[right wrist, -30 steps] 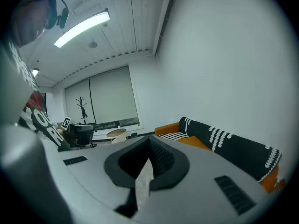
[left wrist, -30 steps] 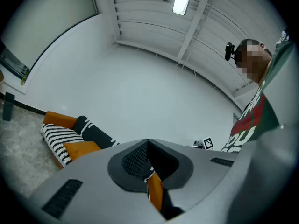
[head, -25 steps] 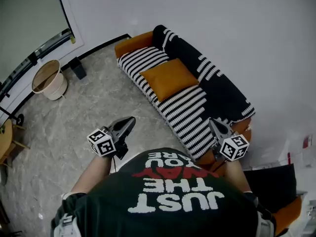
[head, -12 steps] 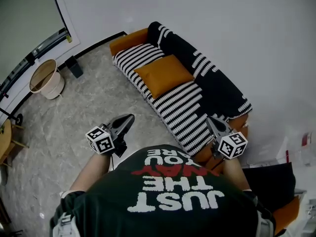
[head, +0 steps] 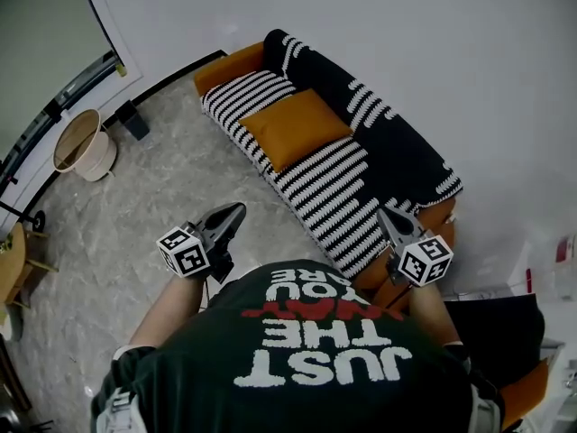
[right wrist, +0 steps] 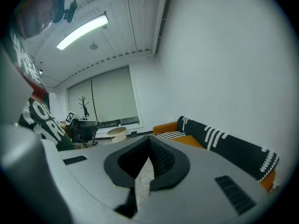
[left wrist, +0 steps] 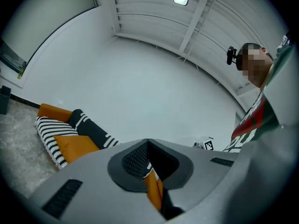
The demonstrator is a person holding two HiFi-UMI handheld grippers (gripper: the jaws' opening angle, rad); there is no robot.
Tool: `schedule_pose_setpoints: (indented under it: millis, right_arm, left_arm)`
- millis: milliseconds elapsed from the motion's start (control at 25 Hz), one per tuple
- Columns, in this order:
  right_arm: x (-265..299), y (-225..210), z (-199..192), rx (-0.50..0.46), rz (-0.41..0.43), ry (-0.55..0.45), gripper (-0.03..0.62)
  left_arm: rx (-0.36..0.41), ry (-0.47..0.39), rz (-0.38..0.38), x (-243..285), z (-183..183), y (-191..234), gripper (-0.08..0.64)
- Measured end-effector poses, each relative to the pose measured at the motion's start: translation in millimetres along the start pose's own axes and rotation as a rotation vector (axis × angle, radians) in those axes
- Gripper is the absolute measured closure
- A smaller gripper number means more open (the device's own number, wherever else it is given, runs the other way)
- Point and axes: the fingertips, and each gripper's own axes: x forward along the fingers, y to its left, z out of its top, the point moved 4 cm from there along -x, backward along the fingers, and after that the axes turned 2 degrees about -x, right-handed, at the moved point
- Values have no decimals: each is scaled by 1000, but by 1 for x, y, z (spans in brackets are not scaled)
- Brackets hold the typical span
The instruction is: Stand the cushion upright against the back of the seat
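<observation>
An orange cushion (head: pixel 295 127) lies flat on the striped seat of a sofa (head: pixel 329 197), in front of its black backrest (head: pixel 388 147). The left gripper view shows the same cushion (left wrist: pixel 77 146) far off at the lower left, and it also shows in the right gripper view (right wrist: pixel 189 141). My left gripper (head: pixel 236 210) hangs over the floor, short of the sofa's front edge, shut and empty. My right gripper (head: pixel 386 213) is over the seat's near end, well away from the cushion, shut with nothing in it. Both pairs of jaws meet at their tips (left wrist: pixel 148 141) (right wrist: pixel 150 140).
A round pale basket (head: pixel 83 144) and a small dark box (head: pixel 137 121) stand by the window wall at the left. A wooden stool (head: pixel 9 260) is at the left edge. The sofa backs onto a white wall. A dark object (head: pixel 496 332) lies right of me.
Both grippers and my view have drifted a little nearer the sofa. The cushion has not moved on the seat. Both grippers stay shut.
</observation>
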Motion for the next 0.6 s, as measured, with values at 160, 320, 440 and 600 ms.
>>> schedule_pose_setpoints:
  millis: [160,320,440,600]
  right_arm:
    - [15,-9,-4,8,8,17,569]
    - [53,-13,-2,-2,13,48,569]
    - [96,-16,6,-13,8,77,569]
    - [168,-32,18,-32,-29,110,569]
  left_arm:
    - [-19,8,28,3,0,12,552]
    - [-54,14,39,7,4,48,552]
    - [-81,21,25,18,16,92,552]
    - [-117,28,-11,47,37,175,552]
